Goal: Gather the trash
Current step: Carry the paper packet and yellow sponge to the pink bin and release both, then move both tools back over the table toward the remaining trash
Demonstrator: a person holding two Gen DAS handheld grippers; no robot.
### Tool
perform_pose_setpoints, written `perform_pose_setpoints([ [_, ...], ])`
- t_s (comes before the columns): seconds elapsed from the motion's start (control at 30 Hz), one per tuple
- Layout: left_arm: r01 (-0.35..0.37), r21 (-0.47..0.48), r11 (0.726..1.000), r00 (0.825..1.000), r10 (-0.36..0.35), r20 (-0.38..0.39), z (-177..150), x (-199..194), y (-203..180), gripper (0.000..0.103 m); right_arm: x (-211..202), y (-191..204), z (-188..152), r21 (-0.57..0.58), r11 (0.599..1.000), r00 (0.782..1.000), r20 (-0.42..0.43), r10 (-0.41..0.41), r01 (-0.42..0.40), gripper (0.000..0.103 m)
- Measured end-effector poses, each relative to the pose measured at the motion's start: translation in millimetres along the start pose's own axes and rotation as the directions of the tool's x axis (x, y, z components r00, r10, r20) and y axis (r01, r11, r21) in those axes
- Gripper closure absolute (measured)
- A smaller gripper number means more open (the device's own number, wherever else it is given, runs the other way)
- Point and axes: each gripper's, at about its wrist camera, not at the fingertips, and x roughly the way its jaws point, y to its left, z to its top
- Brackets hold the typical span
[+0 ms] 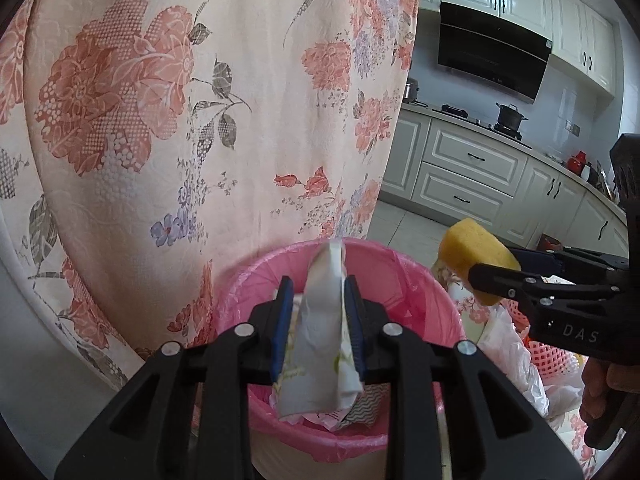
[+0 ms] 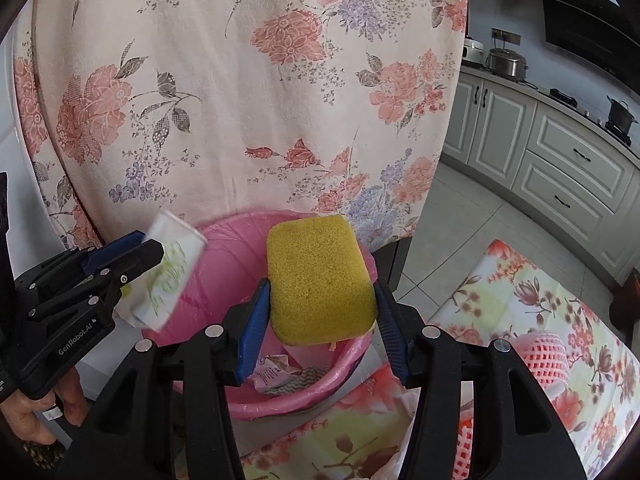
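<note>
A pink-lined trash bin (image 1: 384,256) (image 2: 224,228) stands below both grippers, with wrappers lying inside. My left gripper (image 1: 319,284) (image 2: 148,248) hangs over it with a flattened white paper cup (image 1: 320,340) (image 2: 168,272) between its blue pads. A gap shows beside the left pad, and the cup is blurred in the right wrist view, so it looks loose. My right gripper (image 2: 320,286) (image 1: 492,268) is over the bin's right rim. Both of its pads touch the sides of a yellow sponge (image 2: 320,280) (image 1: 468,248).
A floral cloth (image 1: 160,120) hangs right behind the bin. To the right is a floral-covered surface (image 2: 520,292) carrying pink foam netting (image 2: 540,356) and a thin plastic bag (image 1: 512,360). Kitchen cabinets (image 1: 480,160) line the far wall. A hand (image 2: 28,420) holds the left gripper.
</note>
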Motion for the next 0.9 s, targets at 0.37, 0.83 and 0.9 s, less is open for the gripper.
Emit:
perform_pose_setpoints([
  [0.37, -0.003, -0.003, 1.000, 1.000, 0.003, 0.000, -1, -4, 1, 0.059, 2, -7, -4, 0.004, 1.000, 1.000, 0.001, -0.011, 0.011, 0.034],
  [0.83, 0.035, 0.031, 0.999, 0.999, -0.035, -0.008, -7, -13, -27, 0.055, -37, -44, -37, 0.074, 0.993, 0.995, 0.007, -0.097, 0.096, 0.029],
  [0.9, 0.047, 0.040, 0.998, 0.999, -0.047, -0.012, -9, -16, -35, 0.054, -45, -52, -44, 0.089, 0.990, 0.994, 0.007, -0.111, 0.110, 0.029],
])
